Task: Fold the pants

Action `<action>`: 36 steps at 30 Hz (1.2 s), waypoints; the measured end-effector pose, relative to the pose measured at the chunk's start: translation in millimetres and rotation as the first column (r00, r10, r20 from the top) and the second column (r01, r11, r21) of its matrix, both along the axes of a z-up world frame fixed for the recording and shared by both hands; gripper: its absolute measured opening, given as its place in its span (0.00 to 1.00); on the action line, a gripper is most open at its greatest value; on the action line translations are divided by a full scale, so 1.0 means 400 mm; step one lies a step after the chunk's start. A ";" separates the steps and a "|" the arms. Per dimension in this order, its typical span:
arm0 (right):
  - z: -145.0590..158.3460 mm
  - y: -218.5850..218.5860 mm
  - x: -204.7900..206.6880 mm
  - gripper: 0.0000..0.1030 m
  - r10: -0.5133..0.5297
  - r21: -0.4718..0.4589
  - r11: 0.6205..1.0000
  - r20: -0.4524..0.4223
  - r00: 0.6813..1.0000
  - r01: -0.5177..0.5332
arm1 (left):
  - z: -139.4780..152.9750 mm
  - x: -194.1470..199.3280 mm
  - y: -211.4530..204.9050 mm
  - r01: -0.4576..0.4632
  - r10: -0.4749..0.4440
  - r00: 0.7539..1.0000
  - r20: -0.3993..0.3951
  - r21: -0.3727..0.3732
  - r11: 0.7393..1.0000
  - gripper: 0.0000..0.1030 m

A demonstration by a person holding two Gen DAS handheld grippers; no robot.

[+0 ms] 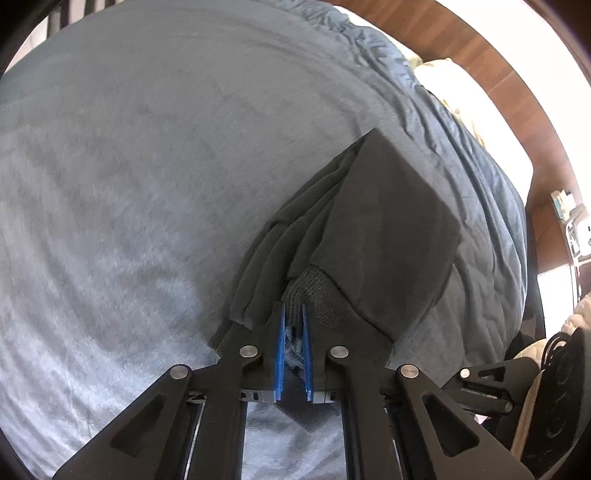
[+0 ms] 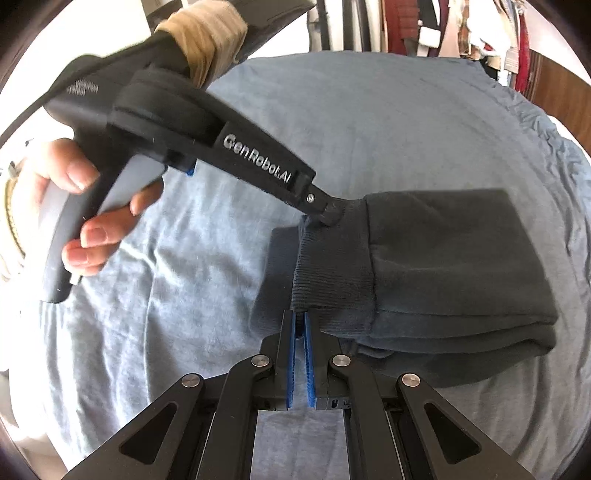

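Dark grey pants (image 2: 436, 266) lie folded into a thick stack on a blue-grey blanket (image 2: 332, 122). Their ribbed band (image 2: 328, 273) faces me at the near left end of the stack. My right gripper (image 2: 300, 317) is shut on the band's near corner. My left gripper (image 2: 327, 216), held by a hand (image 2: 92, 218), reaches in from the upper left and pinches the band's far corner. In the left wrist view the left gripper (image 1: 294, 310) is shut on the ribbed knit (image 1: 306, 291), with the pants (image 1: 376, 236) stretching away to the upper right.
The blanket (image 1: 147, 166) covers a bed, rumpled along its right edge (image 1: 461, 122). A wooden floor (image 1: 491, 55) and a white object (image 1: 443, 77) lie beyond that edge. Hanging clothes (image 2: 461, 26) fill the far side in the right wrist view.
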State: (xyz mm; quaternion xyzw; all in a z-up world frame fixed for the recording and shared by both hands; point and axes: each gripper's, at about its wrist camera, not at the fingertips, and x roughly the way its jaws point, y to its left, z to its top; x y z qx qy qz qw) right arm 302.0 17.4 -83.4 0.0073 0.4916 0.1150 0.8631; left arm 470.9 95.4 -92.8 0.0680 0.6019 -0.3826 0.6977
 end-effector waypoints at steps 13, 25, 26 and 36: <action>-0.047 0.004 -0.004 0.11 0.057 -0.016 0.998 -0.085 0.995 -0.059 | -0.045 -0.019 -0.024 -0.073 0.071 0.997 0.041 0.067 0.995 0.10; 0.122 -0.287 -0.018 0.42 -0.178 -0.043 0.983 -0.016 0.984 0.177 | 0.064 -0.113 0.008 -0.426 0.392 0.896 0.210 0.153 0.892 0.31; 0.139 -0.307 -0.016 0.42 -0.184 -0.056 0.981 0.003 0.983 0.183 | 0.084 -0.128 0.014 -0.455 0.418 0.880 0.226 0.149 0.878 0.35; 0.233 -0.456 -0.003 0.59 -0.178 -0.080 0.978 0.155 0.972 0.192 | 0.163 -0.289 0.004 -0.688 0.656 0.708 0.262 0.043 0.725 0.71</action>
